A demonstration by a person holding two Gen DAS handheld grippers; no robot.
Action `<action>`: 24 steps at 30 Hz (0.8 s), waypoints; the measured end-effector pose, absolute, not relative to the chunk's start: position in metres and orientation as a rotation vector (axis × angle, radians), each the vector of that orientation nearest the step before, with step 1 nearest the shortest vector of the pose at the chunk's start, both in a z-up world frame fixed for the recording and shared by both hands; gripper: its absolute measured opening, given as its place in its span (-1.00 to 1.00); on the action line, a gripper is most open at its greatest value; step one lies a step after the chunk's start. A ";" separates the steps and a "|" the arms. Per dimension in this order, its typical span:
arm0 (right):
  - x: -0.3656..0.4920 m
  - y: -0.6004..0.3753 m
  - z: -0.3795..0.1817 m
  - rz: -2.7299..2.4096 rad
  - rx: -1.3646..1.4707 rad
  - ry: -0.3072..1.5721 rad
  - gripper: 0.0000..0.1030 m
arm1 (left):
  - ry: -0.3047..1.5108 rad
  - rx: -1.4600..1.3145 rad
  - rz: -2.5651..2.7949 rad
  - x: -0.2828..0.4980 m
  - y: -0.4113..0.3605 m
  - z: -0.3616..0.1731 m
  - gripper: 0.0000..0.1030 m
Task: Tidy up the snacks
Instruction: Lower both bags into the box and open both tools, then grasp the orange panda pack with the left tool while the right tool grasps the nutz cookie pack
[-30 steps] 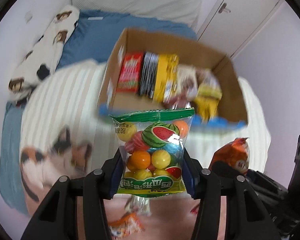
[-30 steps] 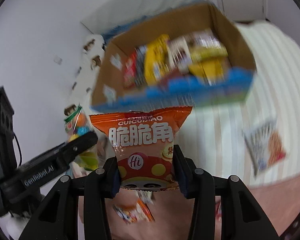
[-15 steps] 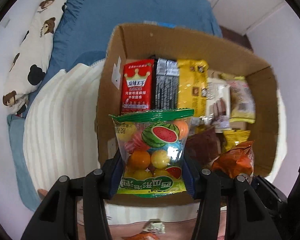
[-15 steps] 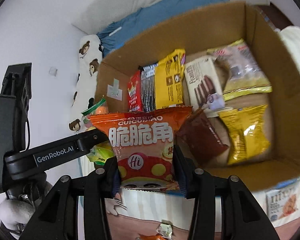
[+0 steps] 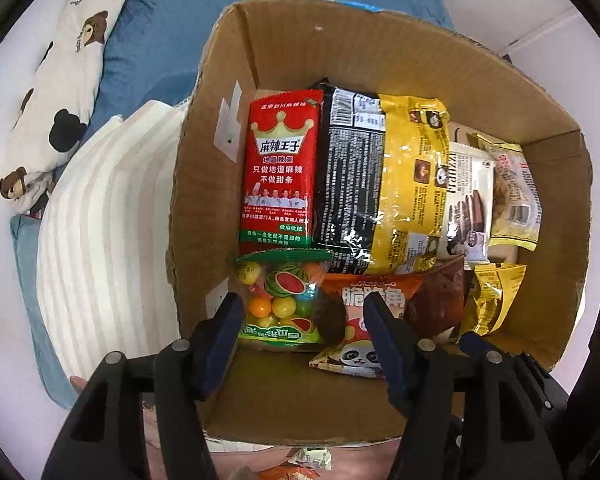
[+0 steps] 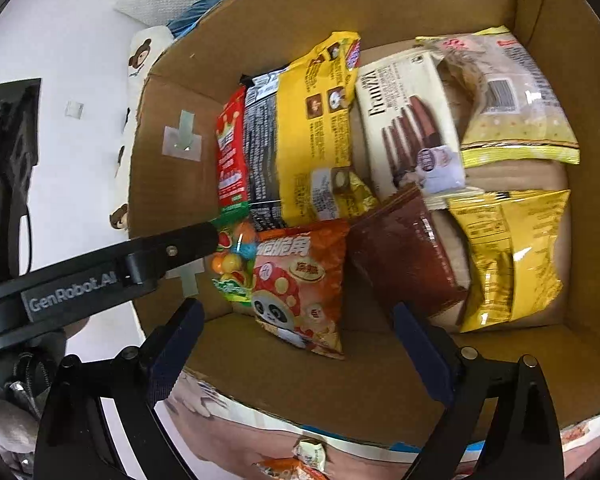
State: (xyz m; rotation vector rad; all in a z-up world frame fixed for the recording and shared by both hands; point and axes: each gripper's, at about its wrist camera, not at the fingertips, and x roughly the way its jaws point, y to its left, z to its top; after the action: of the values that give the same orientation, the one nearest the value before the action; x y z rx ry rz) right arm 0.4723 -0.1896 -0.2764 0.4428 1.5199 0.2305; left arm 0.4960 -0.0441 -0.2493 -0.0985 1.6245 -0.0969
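A cardboard box [image 5: 292, 52] [image 6: 380, 12] holds several snack packs. The clear bag of fruit candy [image 5: 280, 300] [image 6: 232, 264] lies in the box's near left corner, below the red pack [image 5: 280, 176]. The orange panda snack bag [image 5: 360, 320] [image 6: 300, 284] lies beside it on the box floor. My left gripper [image 5: 304, 336] is open above the candy bag, its fingers spread wider than the bag. My right gripper [image 6: 296, 352] is open and empty just above the orange bag. The left gripper's arm [image 6: 100, 276] crosses the right wrist view.
In the box lie a black pack [image 5: 348, 176], a yellow bag [image 5: 412, 184], a wafer-stick pack [image 6: 412, 120], a brown pouch [image 6: 400, 256] and a gold bag [image 6: 508, 256]. Small loose snacks [image 6: 308, 456] lie on the blanket before the box. A bear-print pillow [image 5: 56, 80] lies left.
Both grippers moved down into the box and opened. The candy bag and the orange bag left the jaws and now lie on the box floor.
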 end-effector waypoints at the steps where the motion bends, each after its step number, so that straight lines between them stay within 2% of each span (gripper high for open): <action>1: 0.472 -0.191 -0.274 0.224 0.435 1.515 0.90 | 1.617 -0.096 -0.096 0.495 -0.045 -0.247 0.17; 9: 0.457 -0.205 -0.244 0.166 0.320 1.439 0.90 | 1.533 -0.098 -0.103 0.471 -0.049 -0.222 0.17; 21: 0.405 -0.224 -0.186 0.066 0.137 1.270 0.91 | 1.296 -0.080 -0.096 0.398 -0.044 -0.164 0.17; 22: 0.400 -0.225 -0.183 0.062 0.128 1.260 0.92 | 1.275 -0.085 -0.094 0.391 -0.043 -0.159 0.20; 23: 0.395 -0.224 -0.180 0.061 0.120 1.249 0.92 | 1.256 -0.081 -0.087 0.384 -0.042 -0.154 0.51; 24: 0.389 -0.224 -0.176 0.058 0.110 1.239 0.92 | 1.233 -0.077 -0.079 0.376 -0.042 -0.149 0.71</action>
State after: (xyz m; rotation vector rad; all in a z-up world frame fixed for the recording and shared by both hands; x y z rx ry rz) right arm 0.3889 -0.2237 -0.1759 0.1097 1.2395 0.0583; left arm 0.3759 -0.0416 -0.1486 -0.0773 1.2333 -0.0791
